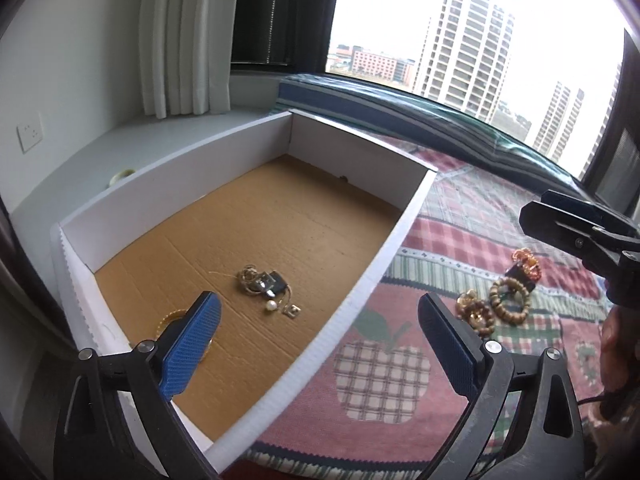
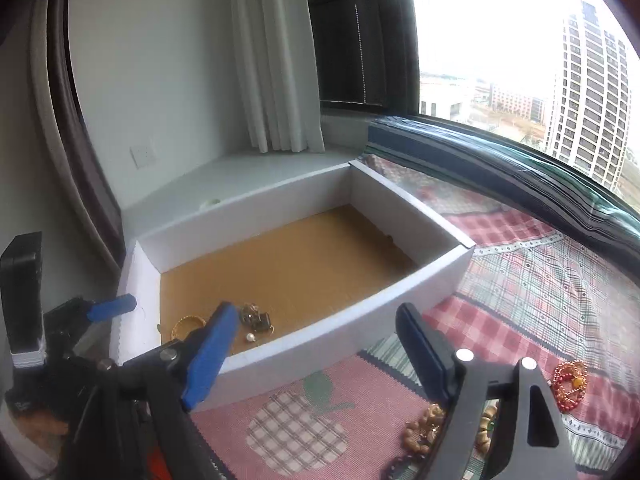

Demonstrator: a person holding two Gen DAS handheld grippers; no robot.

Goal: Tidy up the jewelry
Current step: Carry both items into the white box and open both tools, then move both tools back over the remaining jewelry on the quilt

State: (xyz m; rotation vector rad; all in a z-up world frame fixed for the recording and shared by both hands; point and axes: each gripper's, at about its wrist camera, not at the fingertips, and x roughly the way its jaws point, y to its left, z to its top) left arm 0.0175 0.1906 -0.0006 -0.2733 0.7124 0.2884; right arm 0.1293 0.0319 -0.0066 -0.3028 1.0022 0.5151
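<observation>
A white box [image 1: 404, 224] with a brown cardboard floor stands on a patchwork cloth. Inside it lies a tangle of chains and pendants [image 1: 264, 282] with a pearl [image 1: 271, 306], and a gold bangle [image 1: 170, 317] is half hidden behind a blue pad. My left gripper [image 1: 318, 300] hovers open over the box's near wall, with nothing between its fingers. Wooden bead bracelets [image 1: 508, 298] and a red-orange beaded piece [image 1: 526, 263] lie on the cloth to the right. My right gripper [image 2: 316, 308] is open and empty above the same wall [image 2: 360, 320], and the bracelets [image 2: 420, 432] sit below its right finger.
The apple-patterned cloth [image 1: 380, 372] covers the surface in front of the box. A grey window ledge [image 1: 120, 152], a white curtain [image 1: 184, 40] and a large window lie behind. A blue fingertip [image 2: 112, 307] of my left gripper shows at the box's left corner.
</observation>
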